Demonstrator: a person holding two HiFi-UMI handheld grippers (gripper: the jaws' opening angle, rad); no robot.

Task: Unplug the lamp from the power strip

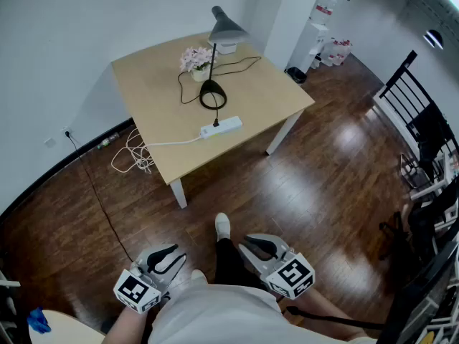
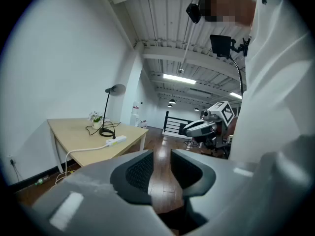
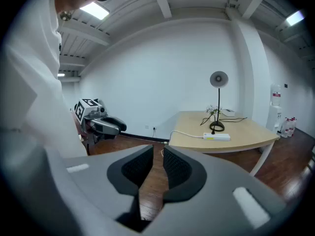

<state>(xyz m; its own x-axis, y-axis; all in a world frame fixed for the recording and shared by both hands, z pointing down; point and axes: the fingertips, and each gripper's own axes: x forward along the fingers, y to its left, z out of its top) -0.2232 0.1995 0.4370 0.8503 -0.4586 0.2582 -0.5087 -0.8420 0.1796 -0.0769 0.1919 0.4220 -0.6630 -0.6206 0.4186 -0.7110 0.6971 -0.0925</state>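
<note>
Held low over the dark wood floor (image 1: 301,192), the left gripper (image 2: 161,156) has its jaws a narrow gap apart, with only floorboards showing between them. The right gripper (image 3: 157,151) is parted more thinly and also grips nothing. Each gripper view catches the other gripper off to one side. Well beyond the jaws stands a pale table (image 1: 158,99) carrying the white power strip (image 1: 221,127), with the lamp's black plug (image 1: 215,122) seated in it. Behind it are the lamp (image 1: 228,27) and a small flower pot (image 1: 197,61). Only the head view shows the strip's white cable (image 1: 133,156) coiled on the floor by the wall.
</note>
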